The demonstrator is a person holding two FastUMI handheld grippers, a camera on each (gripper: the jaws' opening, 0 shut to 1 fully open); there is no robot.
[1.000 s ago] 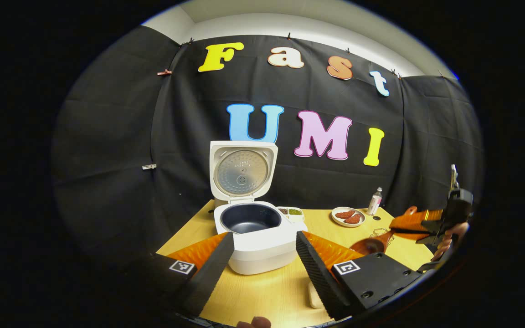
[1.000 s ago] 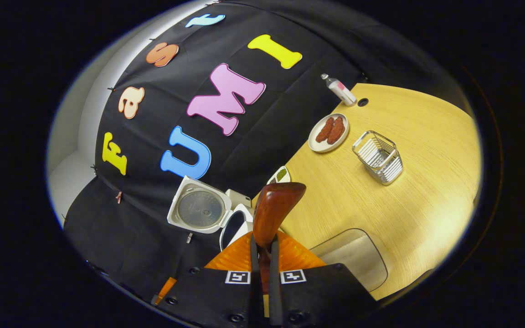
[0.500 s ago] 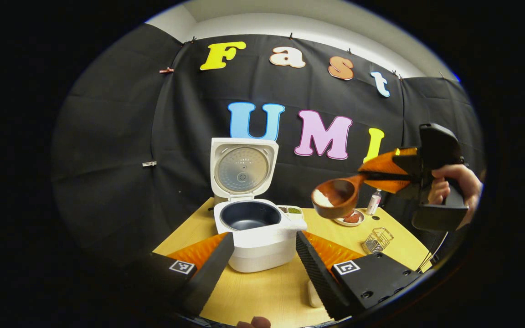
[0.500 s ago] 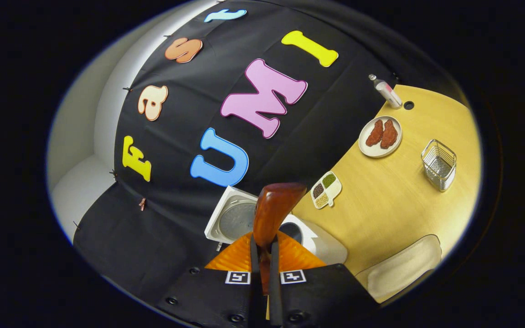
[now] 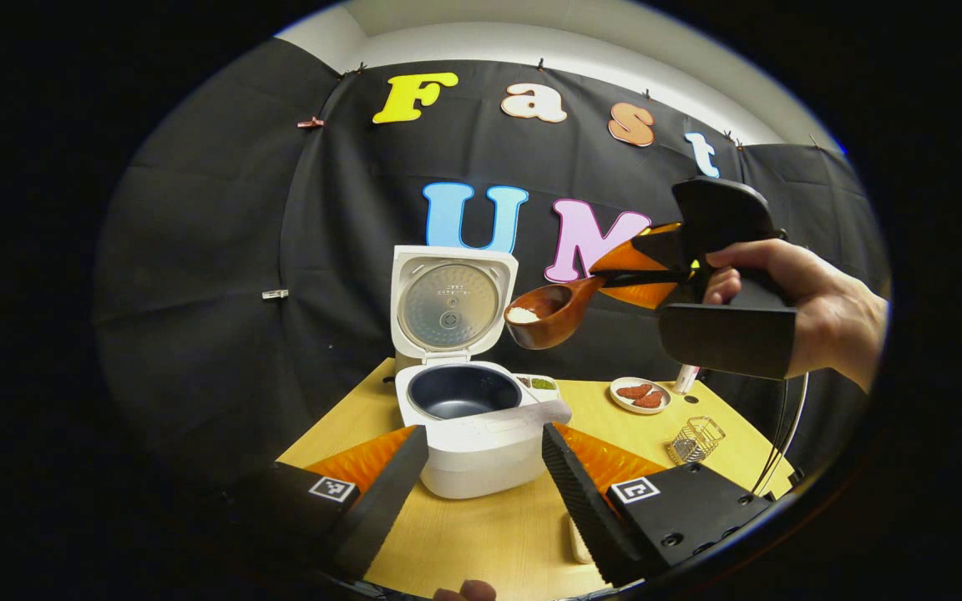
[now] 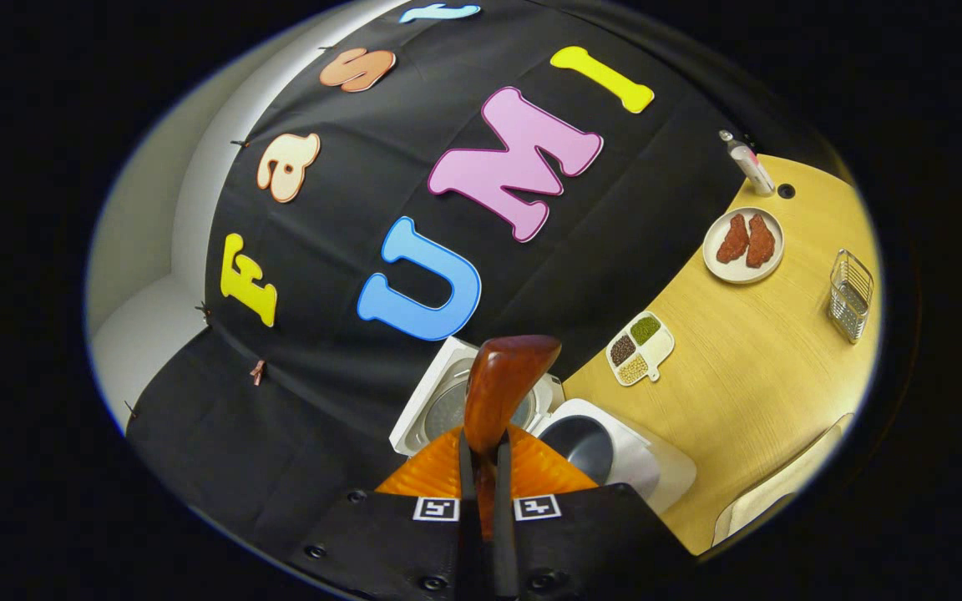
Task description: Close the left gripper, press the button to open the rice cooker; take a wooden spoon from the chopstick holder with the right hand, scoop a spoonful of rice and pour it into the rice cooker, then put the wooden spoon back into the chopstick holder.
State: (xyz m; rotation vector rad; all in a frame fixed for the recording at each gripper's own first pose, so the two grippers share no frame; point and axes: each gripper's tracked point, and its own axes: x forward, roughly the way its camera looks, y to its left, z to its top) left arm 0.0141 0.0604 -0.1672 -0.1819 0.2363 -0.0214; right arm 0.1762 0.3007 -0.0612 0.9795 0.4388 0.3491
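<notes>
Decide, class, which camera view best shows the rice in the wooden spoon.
The left gripper view: the wooden spoon faces it, with white rice in its bowl, held by the right gripper. The right gripper view shows the spoon's back, hiding the rice.

In the right gripper view the wooden spoon (image 6: 502,380) is showing its back, hiding whatever its bowl is carrying, and its handle is disappearing between the right gripper's (image 6: 481,455) fingers. The spoon is covering part of the rice cooker's (image 6: 615,455) lid. A pale tray (image 6: 773,492) is being cut off by the edge
</notes>
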